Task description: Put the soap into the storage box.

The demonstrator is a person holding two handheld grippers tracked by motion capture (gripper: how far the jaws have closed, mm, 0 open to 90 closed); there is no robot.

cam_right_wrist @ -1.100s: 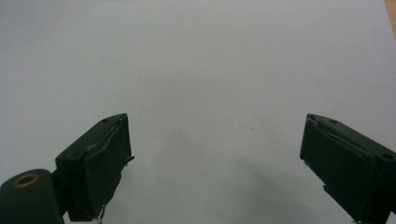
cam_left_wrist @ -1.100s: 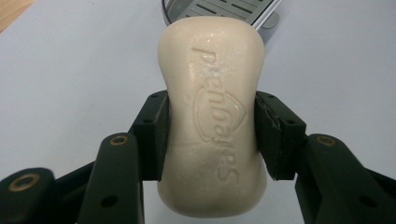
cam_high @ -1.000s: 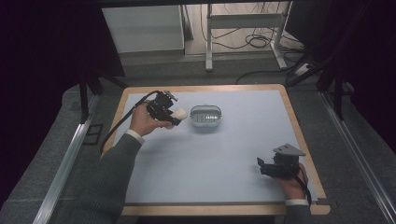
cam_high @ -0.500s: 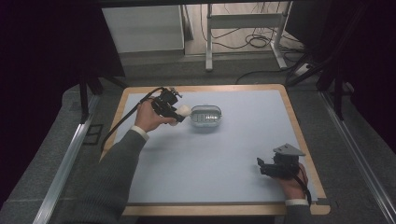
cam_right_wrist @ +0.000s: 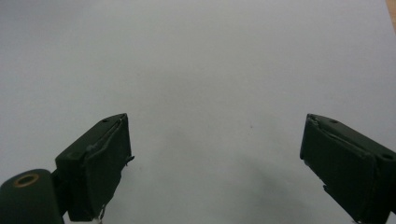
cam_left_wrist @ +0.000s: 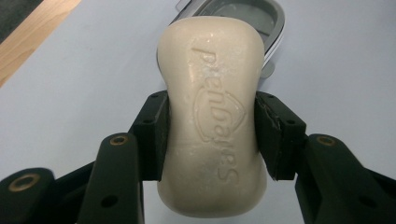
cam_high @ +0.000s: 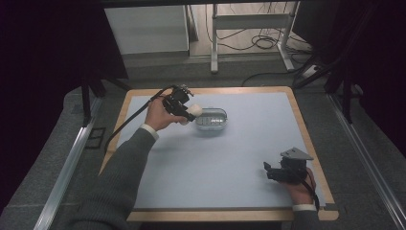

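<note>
My left gripper [cam_high: 186, 111] is shut on a cream bar of soap [cam_left_wrist: 211, 116], its two jaws pressing the bar's long sides. It holds the soap [cam_high: 193, 112] just above the left end of a grey soap dish [cam_high: 210, 120] at the far middle of the table. The dish's rim [cam_left_wrist: 275, 18] peeks out behind the bar in the left gripper view. My right gripper [cam_high: 268, 171] rests near the table's front right corner, open, with nothing but bare blue mat between its jaws [cam_right_wrist: 215, 158].
A pale blue mat [cam_high: 230, 163] covers the wooden table, whose rim [cam_high: 306, 129] shows on every side. A black cable [cam_high: 129, 120] trails from the left gripper off the table's left edge. Metal rails and dark floor lie beyond the table.
My left gripper has carried the soap to the right, from beside the dish to its left end. The right gripper has not moved.
</note>
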